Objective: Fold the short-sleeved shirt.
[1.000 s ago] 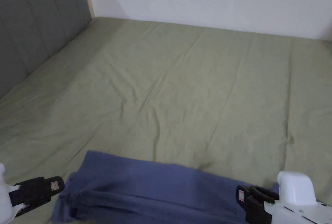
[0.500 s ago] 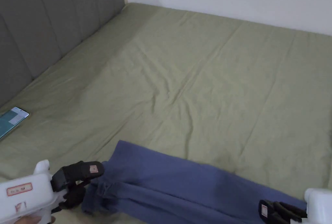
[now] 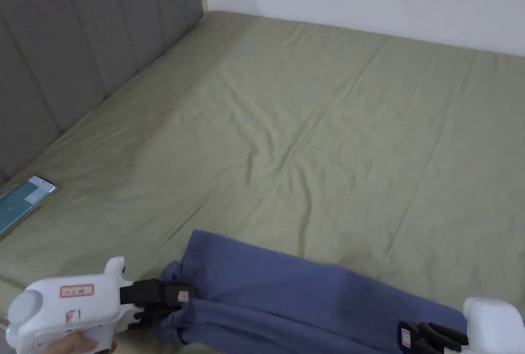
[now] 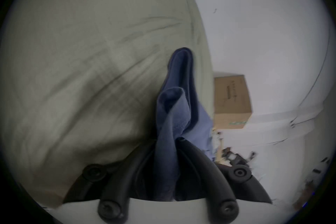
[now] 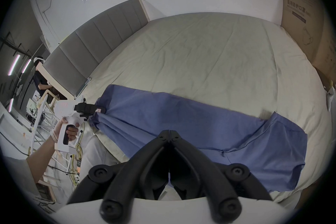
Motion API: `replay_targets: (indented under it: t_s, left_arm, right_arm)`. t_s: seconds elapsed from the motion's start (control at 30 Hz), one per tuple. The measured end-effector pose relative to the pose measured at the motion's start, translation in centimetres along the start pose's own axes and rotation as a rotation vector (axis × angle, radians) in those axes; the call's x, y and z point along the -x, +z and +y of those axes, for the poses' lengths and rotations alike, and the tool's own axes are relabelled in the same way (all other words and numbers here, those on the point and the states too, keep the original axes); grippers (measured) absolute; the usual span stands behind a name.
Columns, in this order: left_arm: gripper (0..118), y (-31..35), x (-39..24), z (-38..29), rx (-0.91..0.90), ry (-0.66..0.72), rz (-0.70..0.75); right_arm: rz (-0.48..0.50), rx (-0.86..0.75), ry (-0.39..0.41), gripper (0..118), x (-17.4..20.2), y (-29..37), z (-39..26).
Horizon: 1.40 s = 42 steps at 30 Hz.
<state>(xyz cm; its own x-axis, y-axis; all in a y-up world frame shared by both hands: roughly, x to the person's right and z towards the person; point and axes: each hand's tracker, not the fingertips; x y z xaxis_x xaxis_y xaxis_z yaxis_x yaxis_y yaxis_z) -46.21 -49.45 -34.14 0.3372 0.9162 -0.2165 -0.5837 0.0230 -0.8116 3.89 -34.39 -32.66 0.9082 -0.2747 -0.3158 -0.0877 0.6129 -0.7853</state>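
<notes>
Lying along the near edge of the bed [image 3: 318, 129], the blue shirt [image 3: 287, 293] is a long band with one short sleeve spread flat at its right end, as the right gripper view shows. It looks light and limp, a thin woven cloth that sags and bunches wherever it is lifted, so it should need a hold at both ends to stay straight. The left gripper [image 3: 177, 298] has its jaws clamped on a gathered bunch of cloth at the shirt's left end; in its own view the fabric runs up between the two jaws. The right gripper [image 5: 169, 134] hangs over the shirt's near edge with its tips pressed together; I cannot tell whether any cloth is caught between them. A hem corner or seam would likely give the firmest bite. A phone [image 3: 23, 201] lies on the bed near the grey headboard [image 3: 77, 47]. A cardboard box [image 5: 305, 18] beyond the bed's far right corner carries printed characters, too small to make out here.
</notes>
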Motion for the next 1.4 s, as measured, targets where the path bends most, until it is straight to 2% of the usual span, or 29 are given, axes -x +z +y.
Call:
replay_targets:
  t_s: [0.03,0.3,0.37,0.5,0.57,0.7,0.83,0.9,0.93,1.0,1.07,1.13,1.27,1.4]
  left_arm:
    - [7,0.4,-0.2,0.0,-0.027,0.04,0.015]
    - [7,0.1,-7.8,-1.3,-0.067,-0.148,0.182]
    - [7,-0.2,-8.8,0.3,-0.066,-0.25,0.204]
    - [7,-3.9,-17.3,-3.5,-0.037,-0.523,0.318]
    - [7,-7.0,-20.1,-5.9,0.032,-0.674,0.332]
    - [7,-14.2,-22.3,-10.5,0.227,-0.885,0.36]
    - [7,-21.1,-21.8,-14.3,0.403,-0.986,0.438]
    - [13,-23.0,-21.6,-15.6,0.427,-1.051,0.448]
    - [21,-23.8,-21.4,-16.1,0.436,-1.071,0.455]
    - [56,-24.2,-21.9,-17.3,0.455,-1.078,0.458]
    - [81,-24.0,-22.0,-17.8,0.506,-1.079,0.364]
    - [84,-22.9,-23.1,-18.1,0.491,-1.085,0.306]
    - [84,-19.6,-24.2,-16.5,0.396,-1.049,0.296]
    - [80,-16.6,-23.4,-13.0,0.269,-0.885,0.34]
  right_arm:
    - [0.0,-0.001,-0.01,0,-0.4,0.2,0.0]
    - [-0.026,-0.027,-0.132,0,-4.1,2.1,-0.9]
    - [-0.041,-0.044,-0.155,0,-4.9,2.9,-1.3]
    - [-0.069,-0.074,-0.205,0,-6.8,4.4,-2.2]
    - [-0.077,-0.089,-0.251,0,-7.9,4.9,-2.9]
    - [-0.081,-0.127,-0.356,0,-9.1,6.4,-4.2]
    - [-0.123,-0.14,-0.389,0,-10.5,7.9,-5.4]
    - [-0.136,-0.149,-0.415,0,-11.3,8.5,-6.0]
    - [-0.141,-0.152,-0.433,0,-11.8,8.7,-6.3]
    - [-0.15,-0.156,-0.461,0,-12.4,9.0,-6.8]
    - [-0.158,-0.154,-0.477,0,-13.0,9.0,-7.1]
    - [-0.163,-0.148,-0.488,0,-13.3,9.0,-7.4]
    - [-0.155,-0.137,-0.491,0,-13.6,8.7,-7.7]
    - [-0.148,-0.131,-0.484,0,-13.4,8.4,-7.7]
